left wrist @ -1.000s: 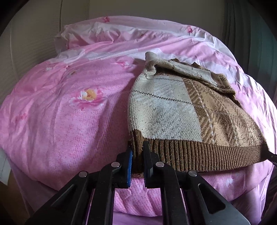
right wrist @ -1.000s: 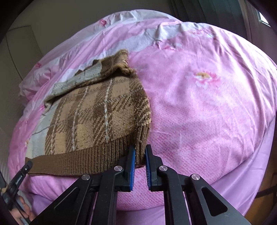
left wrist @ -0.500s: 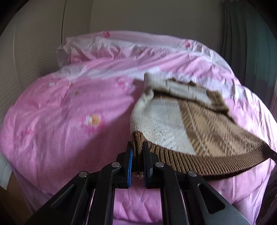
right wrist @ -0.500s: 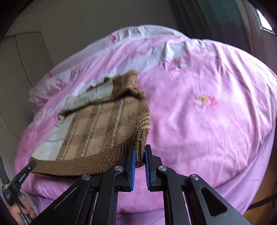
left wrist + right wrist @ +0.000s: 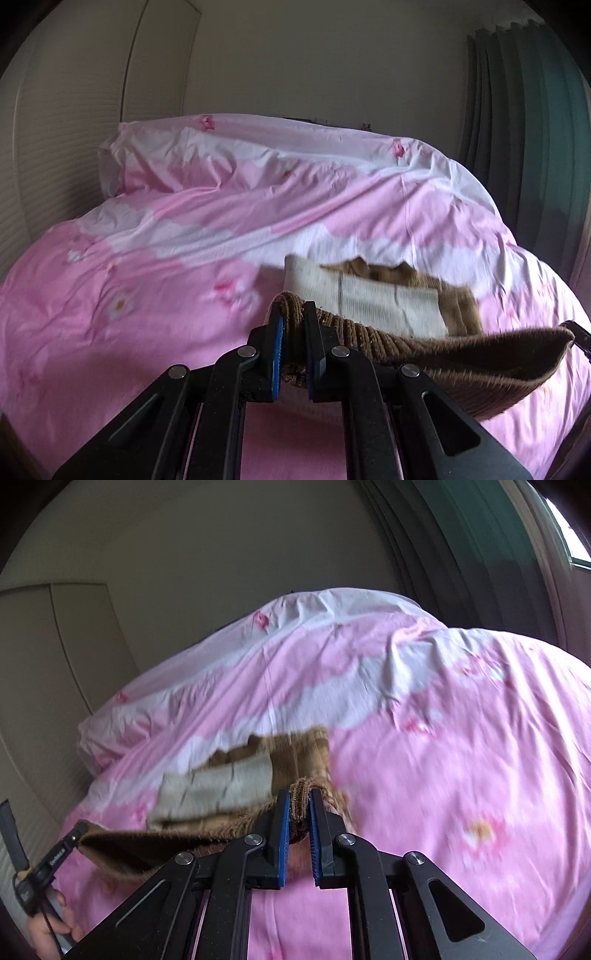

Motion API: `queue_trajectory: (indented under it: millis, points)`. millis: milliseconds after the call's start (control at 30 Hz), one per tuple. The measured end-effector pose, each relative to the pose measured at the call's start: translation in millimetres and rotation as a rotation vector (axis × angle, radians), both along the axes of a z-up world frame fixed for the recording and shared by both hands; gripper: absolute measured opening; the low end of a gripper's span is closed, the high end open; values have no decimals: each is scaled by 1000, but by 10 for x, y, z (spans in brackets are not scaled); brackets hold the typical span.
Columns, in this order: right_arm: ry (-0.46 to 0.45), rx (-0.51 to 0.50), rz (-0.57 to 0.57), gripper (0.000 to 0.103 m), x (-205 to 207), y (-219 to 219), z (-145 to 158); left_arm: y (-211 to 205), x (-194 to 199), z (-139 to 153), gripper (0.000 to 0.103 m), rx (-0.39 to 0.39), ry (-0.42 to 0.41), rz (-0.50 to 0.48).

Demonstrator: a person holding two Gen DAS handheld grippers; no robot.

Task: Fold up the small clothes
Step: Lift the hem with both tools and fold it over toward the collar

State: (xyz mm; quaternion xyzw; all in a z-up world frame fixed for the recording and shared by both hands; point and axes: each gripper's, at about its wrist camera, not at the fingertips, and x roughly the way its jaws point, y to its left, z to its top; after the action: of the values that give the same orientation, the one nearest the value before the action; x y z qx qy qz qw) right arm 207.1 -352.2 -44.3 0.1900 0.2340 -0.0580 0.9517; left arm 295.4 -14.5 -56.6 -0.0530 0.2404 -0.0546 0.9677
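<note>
A bed (image 5: 147,332) under a pink flowered quilt (image 5: 461,775) is filling a pale-walled bedroom, with dark green curtains (image 5: 535,147) hanging at the window side. On the quilt a small brown and cream checked sweater (image 5: 373,302) is lying with its far part resting on the covers, while its ribbed brown hem (image 5: 480,362) is hanging raised off the bed between the two tools. The left gripper (image 5: 293,354) is pinching one corner of that hem, its jaws clenched on the knit. The right gripper (image 5: 297,834) is pinching the opposite corner in the same way, jaws squeezed tight on the ribbing. The hem is sagging in a shallow curve between the two corners, its underside showing dark. In the right wrist view a hand (image 5: 48,930) is showing at the lower left edge, wrapped around the handle of the left tool. Behind the bed a plain cream wall (image 5: 314,62) and panelled wardrobe doors (image 5: 66,129) are standing.
</note>
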Motion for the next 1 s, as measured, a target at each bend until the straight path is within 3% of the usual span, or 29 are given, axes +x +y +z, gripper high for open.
queue_trajectory:
  millis: [200, 500, 1000]
  points:
    - [-14, 4, -13, 10, 705, -141, 33, -149, 703, 11, 12, 1, 4, 23]
    - [14, -14, -21, 10, 1584, -277, -148, -337, 1657, -164, 12, 9, 62, 16]
    - [135, -33, -30, 10, 2413, -443, -665, -434, 2397, -628, 12, 67, 206, 21]
